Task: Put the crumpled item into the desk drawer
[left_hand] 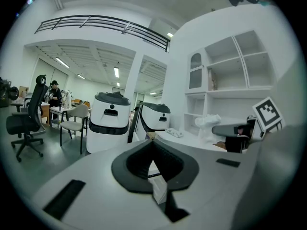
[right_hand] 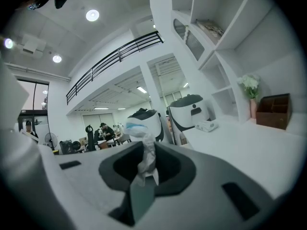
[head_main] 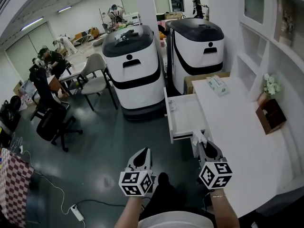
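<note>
Right gripper view | right tongs [right_hand: 144, 146] clench crumpled tissue [right_hand: 145, 159], its length jutting forward past tips | left tongs [left_hand: 152, 143] closed, empty

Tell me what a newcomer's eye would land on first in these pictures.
Two big white-and-black machines stand side by side in the middle of the room, just beyond the white desk. The desk's drawer is pulled open. By its near corner the right gripper pinches a crumpled white tissue.
</note>
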### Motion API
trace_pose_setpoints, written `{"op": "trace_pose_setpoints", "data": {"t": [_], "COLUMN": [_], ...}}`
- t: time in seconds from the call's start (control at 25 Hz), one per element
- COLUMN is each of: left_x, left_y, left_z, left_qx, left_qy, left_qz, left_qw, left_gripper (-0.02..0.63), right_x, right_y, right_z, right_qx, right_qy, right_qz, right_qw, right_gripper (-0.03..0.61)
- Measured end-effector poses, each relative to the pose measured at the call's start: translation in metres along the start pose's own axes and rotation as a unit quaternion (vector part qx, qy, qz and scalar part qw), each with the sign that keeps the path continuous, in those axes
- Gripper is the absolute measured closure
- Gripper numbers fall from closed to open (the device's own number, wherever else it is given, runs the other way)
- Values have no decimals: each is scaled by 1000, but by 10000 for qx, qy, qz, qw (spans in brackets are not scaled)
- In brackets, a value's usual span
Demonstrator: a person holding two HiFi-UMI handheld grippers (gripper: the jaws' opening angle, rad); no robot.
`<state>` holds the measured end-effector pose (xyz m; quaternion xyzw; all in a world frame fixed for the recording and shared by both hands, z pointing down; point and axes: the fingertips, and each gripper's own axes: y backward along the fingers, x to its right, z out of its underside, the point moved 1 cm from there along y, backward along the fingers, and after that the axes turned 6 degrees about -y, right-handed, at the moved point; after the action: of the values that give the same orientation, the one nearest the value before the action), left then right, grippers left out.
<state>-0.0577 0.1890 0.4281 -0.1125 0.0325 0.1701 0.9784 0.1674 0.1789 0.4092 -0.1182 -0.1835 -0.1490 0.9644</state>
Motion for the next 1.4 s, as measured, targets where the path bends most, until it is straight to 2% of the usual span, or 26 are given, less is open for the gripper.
{"op": "trace_pose_setpoints", "data": {"t": [0.36, 0.88, 1.08, 1.4], "left_x": [-51, -142, -165, -183], "left_y": [-74, -199, -222, -242], "left_z": [-7, -50, -53, -54], "left_qx": [-32, -5, -2, -101], "left_qy": [34, 33, 113, 99], "left_qz": [6, 195, 251, 363], "left_qw": [10000, 9998, 9996, 9992], "left_gripper": [623, 623, 623, 623], "right_x": [12, 14, 13, 18], "right_y": [-78, -219, -244, -262], "right_z": [-3, -30, -30, -33], "right_qx": [-97, -110, -97, 31], "right_qy": [-22, -219, -126, -270], "right_qz": [175, 309, 349, 502], "right_qw": [9998, 9992, 9993, 9984], "right_gripper": [515, 515, 515, 515]}}
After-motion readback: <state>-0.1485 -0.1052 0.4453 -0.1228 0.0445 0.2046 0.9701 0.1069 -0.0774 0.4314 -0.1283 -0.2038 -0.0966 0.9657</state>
